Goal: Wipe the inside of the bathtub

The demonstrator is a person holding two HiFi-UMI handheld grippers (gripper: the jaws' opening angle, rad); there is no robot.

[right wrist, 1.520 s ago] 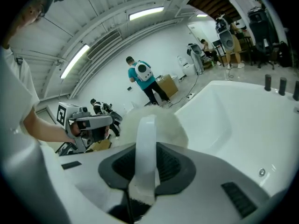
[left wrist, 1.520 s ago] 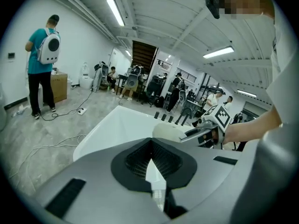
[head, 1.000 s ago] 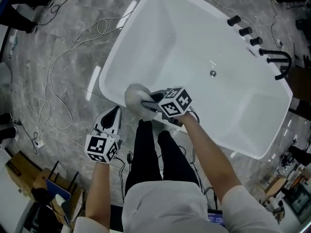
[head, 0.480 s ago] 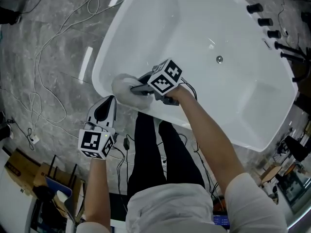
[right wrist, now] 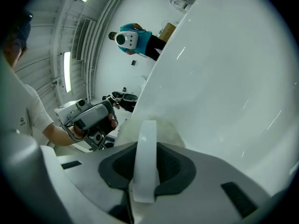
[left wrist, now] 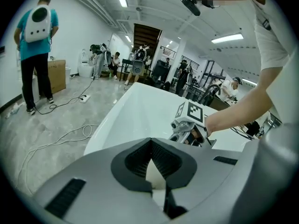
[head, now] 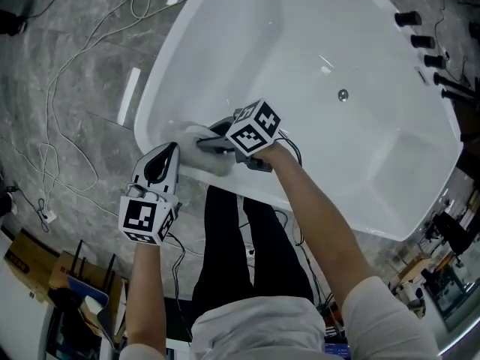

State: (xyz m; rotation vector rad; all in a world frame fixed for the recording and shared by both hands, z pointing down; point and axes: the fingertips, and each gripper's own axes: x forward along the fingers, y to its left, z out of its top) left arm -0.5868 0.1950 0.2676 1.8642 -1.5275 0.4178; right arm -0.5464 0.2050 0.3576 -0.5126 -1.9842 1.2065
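Wiping is the step in hand, judging by where the cloth sits. Nearest, at 7 o'clock in the head view, the left tongs (head: 166, 156) hang just outside the bathtub (head: 154, 88). They are clenched on nothing: their own view shows the pads meeting, with only white tub beyond. Just past them, toward 1 o'clock, the right tongs (head: 212, 142) are clamped on a white strip of the wiping cloth (head: 202, 160). The cloth's grey-white bulk lies on the near rim, lapping onto the inner wall at the tub's 8 o'clock corner.

The next move probably calls for carrying the cloth down the inner wall and sweeping toward the drain (head: 343, 94) at 2 o'clock, with the cloth kept pressed flat to the surface.

Room is generous. The basin is wide and bare from the near wall across to the far side. The only obstacles are the dark tap fittings (head: 421, 40) on the ledge at 2 o'clock. The near rim curves away at 10 o'clock, so a stroke that way soon runs out over the grey floor (head: 75, 58). The left tongs sit close beside the cloth and could be clipped.
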